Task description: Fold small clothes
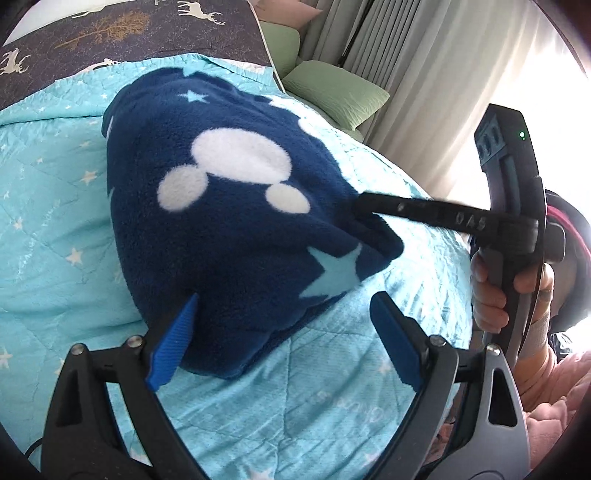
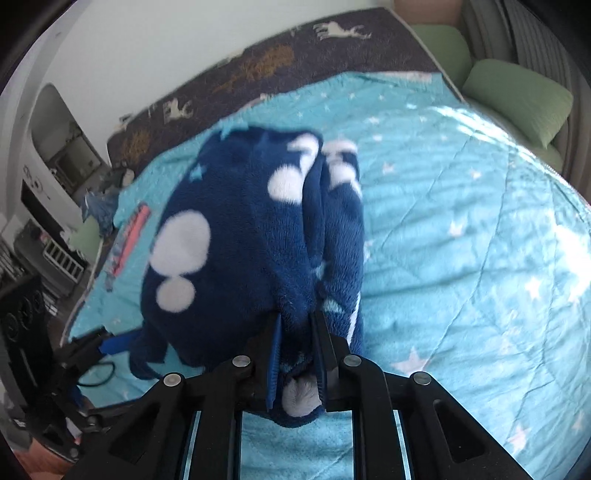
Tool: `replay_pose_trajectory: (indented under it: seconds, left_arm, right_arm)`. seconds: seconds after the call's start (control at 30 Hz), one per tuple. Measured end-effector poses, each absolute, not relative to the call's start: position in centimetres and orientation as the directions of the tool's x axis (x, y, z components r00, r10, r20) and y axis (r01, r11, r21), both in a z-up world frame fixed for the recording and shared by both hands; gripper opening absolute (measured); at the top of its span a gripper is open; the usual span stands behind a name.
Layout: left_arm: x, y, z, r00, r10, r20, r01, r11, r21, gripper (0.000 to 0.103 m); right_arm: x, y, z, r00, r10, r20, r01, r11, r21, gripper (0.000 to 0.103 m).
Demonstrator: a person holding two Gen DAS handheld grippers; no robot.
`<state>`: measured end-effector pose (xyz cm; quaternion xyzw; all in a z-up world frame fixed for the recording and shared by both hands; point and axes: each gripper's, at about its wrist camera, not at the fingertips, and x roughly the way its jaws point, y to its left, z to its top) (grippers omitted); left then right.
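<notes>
A small navy fleece garment point(image 1: 236, 206) with white mouse-head shapes and light blue stars lies folded on a turquoise star-print quilt point(image 1: 55, 229). My left gripper point(image 1: 284, 314) is open, its blue pads on either side of the garment's near corner, holding nothing. My right gripper point(image 2: 297, 354) is shut on the garment's point(image 2: 229, 236) edge and lifts the bunched cloth off the quilt point(image 2: 461, 221). In the left wrist view its black fingers point(image 1: 406, 212) pinch the garment's right edge. The left gripper shows at the lower left of the right wrist view point(image 2: 99, 347).
A dark blanket with deer and tree prints point(image 1: 122, 33) covers the bed's far end. Green pillows point(image 1: 332, 92) and pale curtains point(image 1: 424, 74) stand at the right. A striped item point(image 2: 127, 240) lies on the quilt's left edge, with shelves point(image 2: 48, 155) beyond.
</notes>
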<state>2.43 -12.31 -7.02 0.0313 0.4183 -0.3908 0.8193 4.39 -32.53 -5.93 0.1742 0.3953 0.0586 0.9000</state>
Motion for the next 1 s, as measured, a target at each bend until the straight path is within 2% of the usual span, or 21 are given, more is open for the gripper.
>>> replay_pose_trajectory:
  seconds: [0.07, 0.27, 0.43, 0.67, 0.93, 1.0]
  left_arm:
    - [2.1, -12.2, -6.7, 0.341, -0.618, -0.709, 0.669, 0.689, -0.278, 0.091]
    - [2.2, -12.0, -6.2, 0.336, -0.620, -0.709, 0.656, 0.694, -0.296, 0.092]
    - [1.4, -12.0, -5.5, 0.340, -0.629, -0.699, 0.675, 0.681, -0.285, 0.092]
    - [0.6, -11.9, -3.9, 0.353, -0.664, -0.659, 0.704, 0.653, -0.279, 0.092]
    - [2.6, -12.2, -5.4, 0.328, -0.640, -0.695, 0.658, 0.682, -0.318, 0.092]
    - [3.3, -12.5, -6.4, 0.335, -0.609, -0.719, 0.648, 0.703, -0.294, 0.092]
  right_arm:
    - [3.8, -32.7, -4.9, 0.703, 0.245, -0.668, 0.028, 0.929, 0.370, 0.021]
    - [2.0, -31.1, -3.0, 0.711, 0.324, -0.624, -0.093, 0.923, 0.372, 0.021]
    - [2.8, -29.2, -4.1, 0.667, 0.319, -0.673, -0.138, 0.941, 0.309, 0.021]
    - [4.2, -29.2, -6.5, 0.605, 0.317, -0.730, -0.112, 0.942, 0.315, 0.021]
    - [4.3, -29.2, -6.9, 0.596, 0.324, -0.735, -0.107, 0.939, 0.328, 0.021]
    - [4.3, -29.2, -7.0, 0.592, 0.327, -0.737, -0.104, 0.937, 0.333, 0.021]
